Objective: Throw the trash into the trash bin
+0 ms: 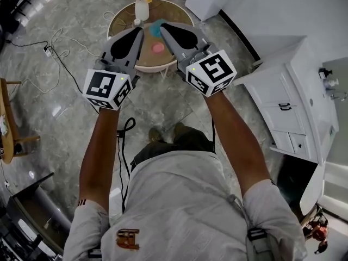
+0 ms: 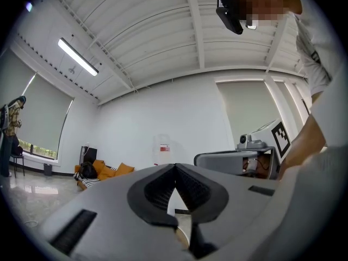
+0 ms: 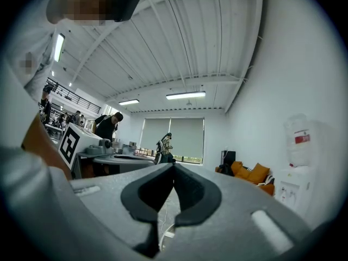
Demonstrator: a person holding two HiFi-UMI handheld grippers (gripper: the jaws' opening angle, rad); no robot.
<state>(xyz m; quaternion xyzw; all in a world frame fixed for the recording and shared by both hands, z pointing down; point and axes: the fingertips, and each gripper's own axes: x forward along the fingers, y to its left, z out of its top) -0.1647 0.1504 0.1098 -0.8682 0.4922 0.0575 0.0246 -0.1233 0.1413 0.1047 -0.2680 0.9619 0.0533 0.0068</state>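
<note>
Left gripper point(image 1: 139, 31) and right gripper point(image 1: 162, 27) both have their jaws pressed together, holding nothing. The blue scrap point(image 1: 155, 31) below their tips looks light and crushable; pinch its middle.

My left gripper point(image 1: 139, 30) and right gripper point(image 1: 162, 26) sit side by side, with a round table point(image 1: 182, 15) ahead of and below them. A vase point(image 1: 141, 10) stands on it just beyond the left gripper's tips, and two small items point(image 1: 158, 48) lie on it between the grippers. A cabinet point(image 1: 288, 107) stands well right of my right gripper; cables point(image 1: 60, 58) lie left of my left one.
</note>
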